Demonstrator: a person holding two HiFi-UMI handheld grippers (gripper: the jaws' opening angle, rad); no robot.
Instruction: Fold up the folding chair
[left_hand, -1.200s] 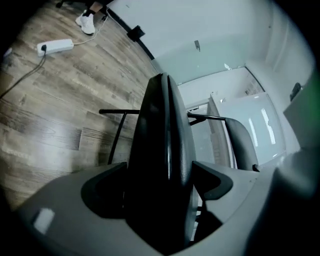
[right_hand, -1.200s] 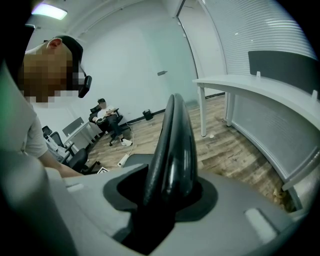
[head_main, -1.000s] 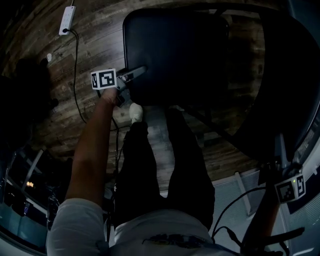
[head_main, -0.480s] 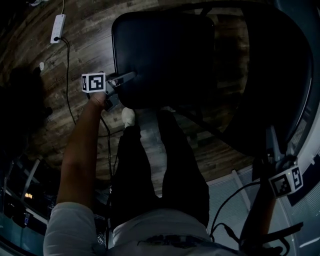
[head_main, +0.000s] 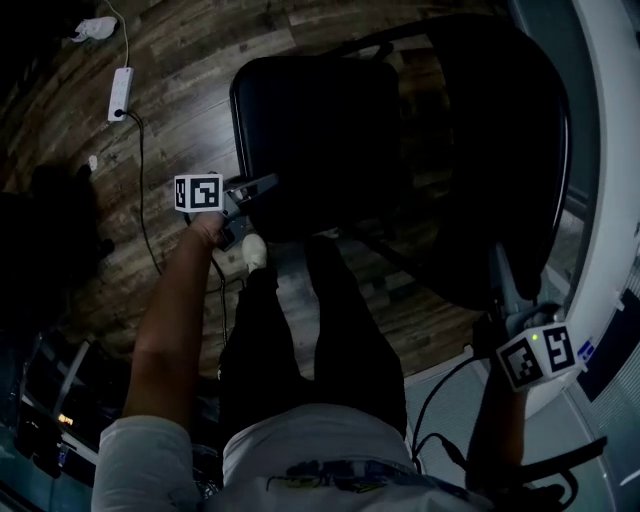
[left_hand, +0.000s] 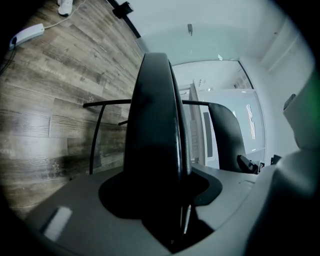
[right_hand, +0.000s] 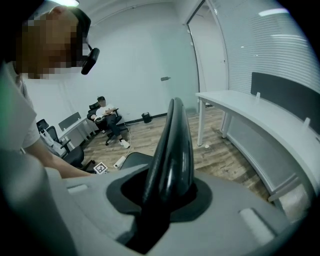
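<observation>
**Item 1, folding chair** (head_main: 470, 210). Black. It stands on the wood-plank floor (head_main: 90, 250) directly ahead of the person's legs. We list its seat (head_main: 320, 120) toward the left of the head view and its backrest (head_main: 505, 120) toward the right. Thin dark frame tubes (left_hand: 97, 137) show beside the seat in the left gripper view.

**Item 2, left claw** (head_main: 260, 186). Clenched on the near left edge of the seat. In the left gripper view we see the dark padded edge running straight out from between the jaws, which have just been closing onto it. Its marker cube (head_main: 198, 192) sits just left of the seat, at the end of the bare left forearm.

**Item 3, right claw** (head_main: 503, 300). Grasping the near rim of the backrest, at the lower right of the head view. In the right gripper view we see the glossy black rim rising from between the jaws, which have likewise just been closing on it. Its marker cube (head_main: 535, 357) lies just below the backrest.

**Item 4, surroundings.**
- A white power strip (head_main: 120, 93) lies on the floor at upper left, well apart from the chair. A dark cable (head_main: 140, 190) runs down from it.
- A white shoe (head_main: 254, 252) rests on the floor just below the left claw.
- In the right gripper view we note a long white table (right_hand: 250, 107) along the right wall.
- The same view shows a seated person (right_hand: 106, 117) far across the room, with office chairs (right_hand: 55, 145) nearer on the left.
</observation>
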